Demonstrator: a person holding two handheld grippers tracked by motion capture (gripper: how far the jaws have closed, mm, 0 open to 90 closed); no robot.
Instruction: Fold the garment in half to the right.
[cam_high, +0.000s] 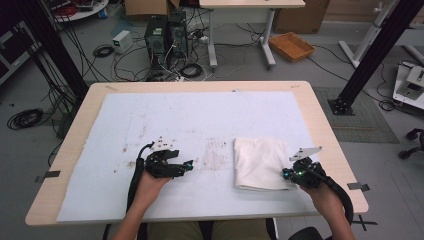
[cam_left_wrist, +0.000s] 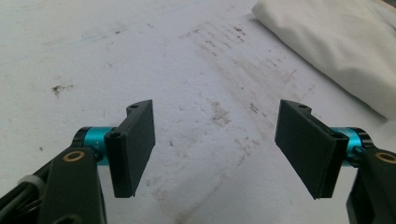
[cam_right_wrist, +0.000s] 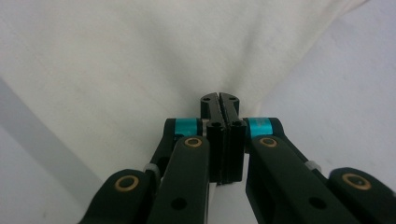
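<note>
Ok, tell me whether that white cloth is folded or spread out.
Folded. The cloth lies as a compact rectangle on the table, with a thick layered edge along its near side; the right tongs are shut at its corner.

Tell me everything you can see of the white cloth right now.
The white cloth is soft, plain fabric folded into a neat upright rectangle, lying flat on the pale table mat, right of the stained middle. The right gripper, jaws shut, pinches its near right corner, puckering the fabric there. The left gripper stands open, apart from it.
</note>
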